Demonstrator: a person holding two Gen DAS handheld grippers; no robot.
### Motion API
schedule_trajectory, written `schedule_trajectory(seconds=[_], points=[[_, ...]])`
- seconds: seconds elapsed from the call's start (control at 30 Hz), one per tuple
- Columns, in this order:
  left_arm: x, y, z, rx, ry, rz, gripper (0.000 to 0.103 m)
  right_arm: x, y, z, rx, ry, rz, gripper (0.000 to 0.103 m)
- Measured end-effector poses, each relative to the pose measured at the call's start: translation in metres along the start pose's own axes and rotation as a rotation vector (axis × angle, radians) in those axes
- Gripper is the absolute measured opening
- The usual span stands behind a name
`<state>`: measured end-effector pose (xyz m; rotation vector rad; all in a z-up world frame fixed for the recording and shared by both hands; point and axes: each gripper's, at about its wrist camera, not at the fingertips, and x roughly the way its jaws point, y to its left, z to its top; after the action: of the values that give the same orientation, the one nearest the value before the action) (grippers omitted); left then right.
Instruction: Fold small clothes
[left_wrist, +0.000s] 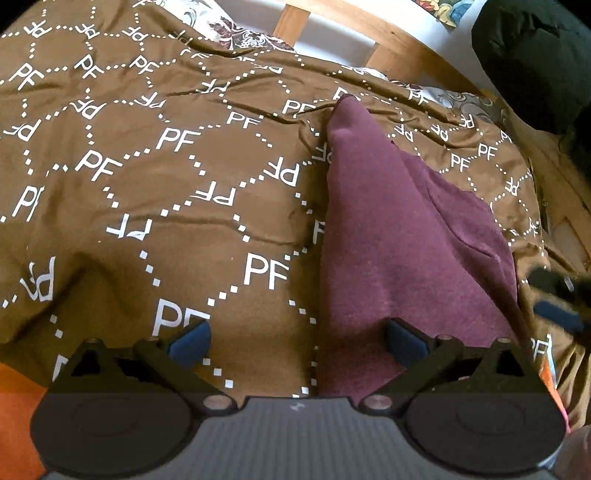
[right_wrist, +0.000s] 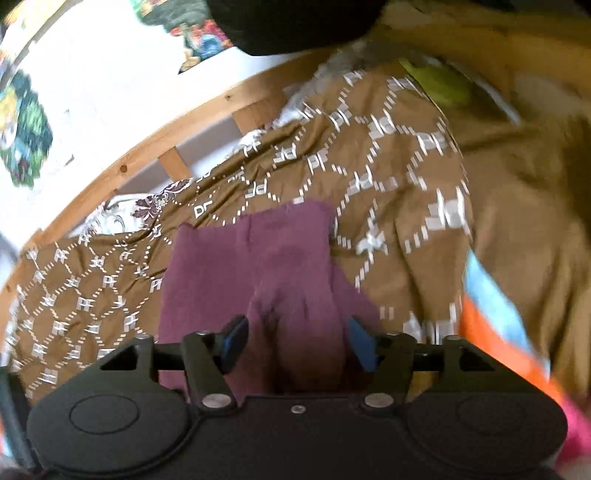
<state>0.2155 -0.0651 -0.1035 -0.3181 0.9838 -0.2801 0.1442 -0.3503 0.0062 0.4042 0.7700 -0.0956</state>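
Lying on the brown bedspread (left_wrist: 177, 229), the maroon cloth (left_wrist: 399, 229) stretches from near right to far centre in the left wrist view. The left gripper (left_wrist: 295, 341) hangs wide open, empty, its right pad over the cloth's near edge.

In the right wrist view, the right gripper (right_wrist: 295, 343) stands apart, a bunched fold of cloth (right_wrist: 258, 266) between its 2 pads, neither pressing.

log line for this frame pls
left gripper: open, empty | right gripper: open, maroon cloth between pads | brown blanket underneath
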Motion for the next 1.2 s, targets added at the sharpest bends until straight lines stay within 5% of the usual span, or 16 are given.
schedule_trajectory(seconds=[0.2, 0.27, 0.3, 0.33, 0.47, 0.63, 0.77, 1.03, 1.2], points=[[0.001, -0.002, -0.002, 0.022, -0.01, 0.01, 0.102, 0.053, -0.006, 0.032, -0.1, -0.012, -0.015, 0.062], [0.0, -0.002, -0.002, 0.019, -0.014, 0.009, 0.102, 0.067, -0.009, 0.034, -0.116, -0.009, -0.01, 0.041], [0.0, -0.002, -0.002, 0.016, -0.016, 0.008, 0.102, 0.071, -0.01, 0.034, -0.125, -0.004, -0.01, 0.022], [-0.001, -0.003, -0.002, 0.014, -0.018, 0.006, 0.102, 0.074, -0.01, 0.032, -0.134, -0.003, -0.009, 0.018], [-0.002, -0.004, -0.001, 0.007, -0.03, -0.04, 0.102, 0.068, -0.008, 0.03, -0.194, -0.047, -0.023, 0.011], [0.001, -0.009, -0.002, 0.032, -0.021, -0.071, 0.102, 0.071, -0.029, 0.034, -0.079, -0.03, -0.04, 0.011], [0.003, -0.009, -0.003, 0.03, -0.018, -0.063, 0.102, 0.072, -0.037, 0.033, -0.03, -0.021, 0.019, 0.02], [0.003, -0.008, -0.004, 0.027, -0.017, -0.065, 0.102, 0.08, -0.049, 0.038, 0.085, -0.006, 0.107, 0.063], [0.003, -0.008, -0.004, 0.028, -0.019, -0.06, 0.102, 0.097, -0.049, 0.034, 0.101, 0.052, 0.107, 0.072]])
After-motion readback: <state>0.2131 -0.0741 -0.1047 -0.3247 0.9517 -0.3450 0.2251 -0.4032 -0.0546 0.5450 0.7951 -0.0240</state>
